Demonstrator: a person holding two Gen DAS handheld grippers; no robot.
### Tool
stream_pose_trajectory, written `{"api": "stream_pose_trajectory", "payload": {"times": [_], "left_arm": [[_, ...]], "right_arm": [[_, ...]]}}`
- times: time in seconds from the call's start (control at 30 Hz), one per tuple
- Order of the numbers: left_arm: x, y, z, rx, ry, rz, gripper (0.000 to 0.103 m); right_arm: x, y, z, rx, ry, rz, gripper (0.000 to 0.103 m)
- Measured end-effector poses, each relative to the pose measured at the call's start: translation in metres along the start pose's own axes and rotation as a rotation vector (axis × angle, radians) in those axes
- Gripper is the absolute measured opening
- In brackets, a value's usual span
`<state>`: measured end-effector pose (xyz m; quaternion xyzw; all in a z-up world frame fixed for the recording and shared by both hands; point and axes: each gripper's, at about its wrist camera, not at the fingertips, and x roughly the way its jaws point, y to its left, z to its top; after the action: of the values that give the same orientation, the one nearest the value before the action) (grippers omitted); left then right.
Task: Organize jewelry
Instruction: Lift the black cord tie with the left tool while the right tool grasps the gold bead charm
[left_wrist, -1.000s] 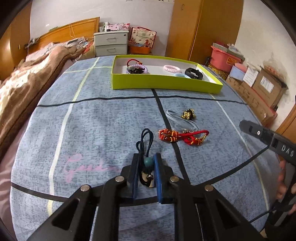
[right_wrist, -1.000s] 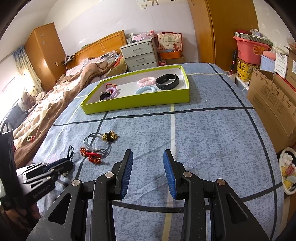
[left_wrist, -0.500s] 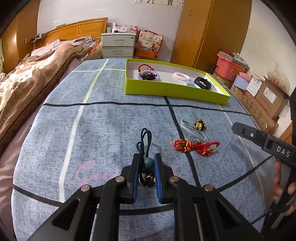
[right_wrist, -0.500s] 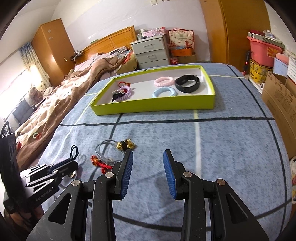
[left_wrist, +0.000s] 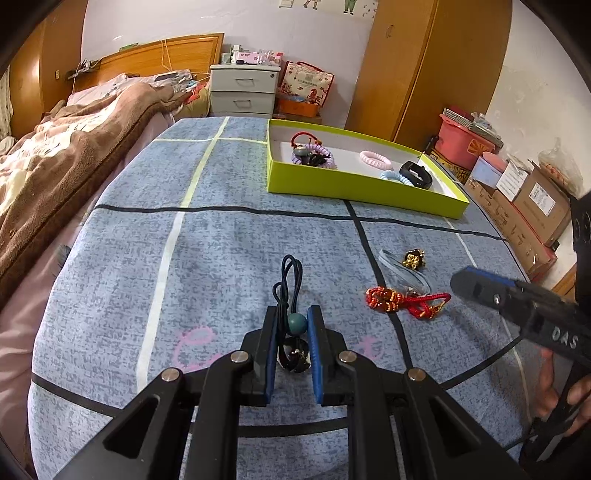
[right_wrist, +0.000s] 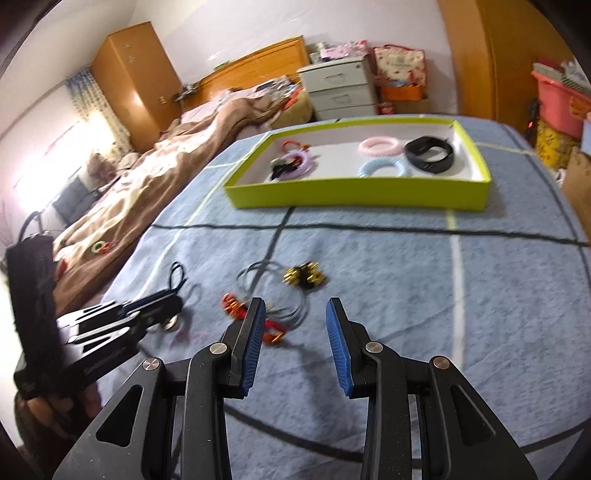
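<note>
My left gripper (left_wrist: 293, 325) is shut on a dark cord necklace with a teal bead (left_wrist: 296, 322) and a dark pendant, low over the blue bedspread; its cord loop (left_wrist: 290, 275) lies ahead. A red and gold bracelet (left_wrist: 402, 299) and a grey cord with gold charms (left_wrist: 413, 258) lie to the right. My right gripper (right_wrist: 295, 317) is open and empty, hovering just over the red bracelet (right_wrist: 245, 314) and near the gold charms (right_wrist: 304, 277). The green tray (left_wrist: 362, 186) holds several bands and a black bracelet (right_wrist: 428, 153).
A brown blanket (left_wrist: 55, 162) lies along the left side of the bed. A white nightstand (left_wrist: 242, 90) and a wardrobe stand behind. Cardboard boxes (left_wrist: 532, 206) and a pink bin line the right edge. The left gripper shows in the right wrist view (right_wrist: 147, 314).
My left gripper has closed tighter on the bead necklace. My right gripper has moved left and forward toward the red bracelet and gold charms, staying open.
</note>
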<state>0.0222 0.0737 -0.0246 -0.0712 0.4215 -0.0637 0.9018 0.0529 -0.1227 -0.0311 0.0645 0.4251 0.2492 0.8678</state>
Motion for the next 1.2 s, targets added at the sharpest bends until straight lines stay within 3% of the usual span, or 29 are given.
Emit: {"api": "stream_pose_trajectory", "payload": {"times": [0.37, 0.63, 0.8, 0.93, 1.2], "left_arm": [[0.002, 0.002, -0.001, -0.011, 0.013, -0.002, 0.016], [0.003, 0.003, -0.001, -0.013, 0.015, -0.003, 0.016], [0.003, 0.002, -0.001, -0.011, 0.012, 0.001, 0.016], [0.003, 0.004, -0.001, -0.016, 0.014, 0.0, 0.016], [0.003, 0.004, -0.001, -0.017, 0.013, -0.001, 0.016]], "right_arm": [[0.016, 0.017, -0.007, -0.061, 0.063, 0.073, 0.035], [0.008, 0.014, -0.006, -0.061, 0.038, 0.066, 0.035], [0.0, 0.004, 0.007, -0.034, -0.031, -0.02, 0.035], [0.018, 0.002, 0.017, -0.041, -0.002, -0.074, 0.035], [0.038, 0.007, 0.026, -0.077, 0.035, -0.095, 0.035]]}}
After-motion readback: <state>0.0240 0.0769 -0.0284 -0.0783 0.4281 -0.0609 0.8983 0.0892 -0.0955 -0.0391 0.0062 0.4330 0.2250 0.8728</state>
